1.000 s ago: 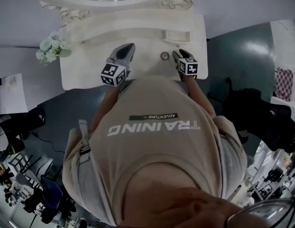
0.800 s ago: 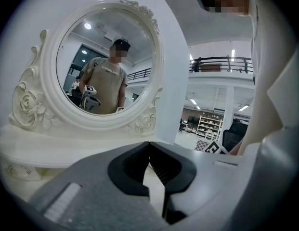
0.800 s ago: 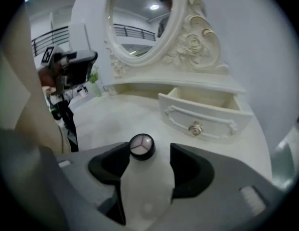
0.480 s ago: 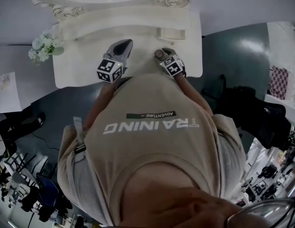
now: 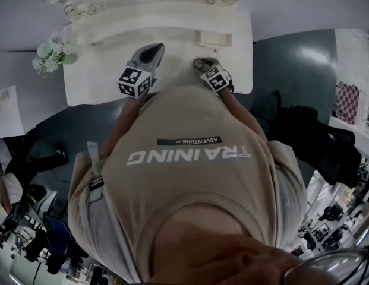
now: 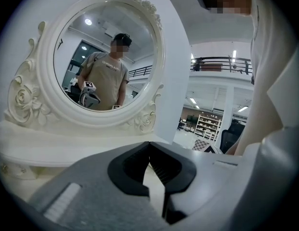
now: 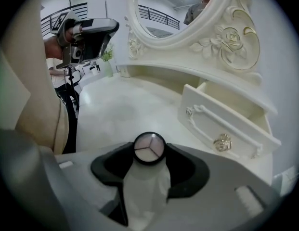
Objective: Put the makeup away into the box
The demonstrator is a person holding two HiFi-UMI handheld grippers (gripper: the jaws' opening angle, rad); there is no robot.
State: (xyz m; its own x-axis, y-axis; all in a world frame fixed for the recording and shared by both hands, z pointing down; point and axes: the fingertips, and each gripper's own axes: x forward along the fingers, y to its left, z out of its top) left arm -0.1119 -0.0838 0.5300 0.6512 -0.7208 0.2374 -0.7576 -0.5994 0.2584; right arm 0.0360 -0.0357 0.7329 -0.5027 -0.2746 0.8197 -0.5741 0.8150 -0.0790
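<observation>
We judge the task barely begun: the one piece of makeup we can see, a round compact [image 7: 149, 147] with three pale pans, lies on the white counter [image 7: 115, 112] at the lower middle of the right gripper view and is not yet in the box; the right gripper [image 7: 149, 154] tilts down over it, and its fingers [image 7: 186, 173] have just been closing, with the compact between their tips; the dark pads seem to meet its rim on both sides, so we read this as a grip just taken, though the compact looks to rest on the counter and is not lifted; the small drawer [image 7: 221, 124], which we take for the box, stands pulled out at the right of that view, near the compact but apart from it, and what shows of its inside holds no makeup; in the head view the same drawer sits at the upper middle, under the mirror [image 6: 108, 61]; the left gripper [image 6: 150, 146] hangs level at the left of the counter, its fingers drawn together at the tips with nothing between them, pointing toward the mirror and taking no part; a small bunch of flowers [image 5: 52, 55] stands at the counter's left edge; what is left, as we judge it, is nearly everything: lift the compact, carry it up and to the right, and lower it into the drawer; we see no other makeup on the counter, so this may be the only piece.
</observation>
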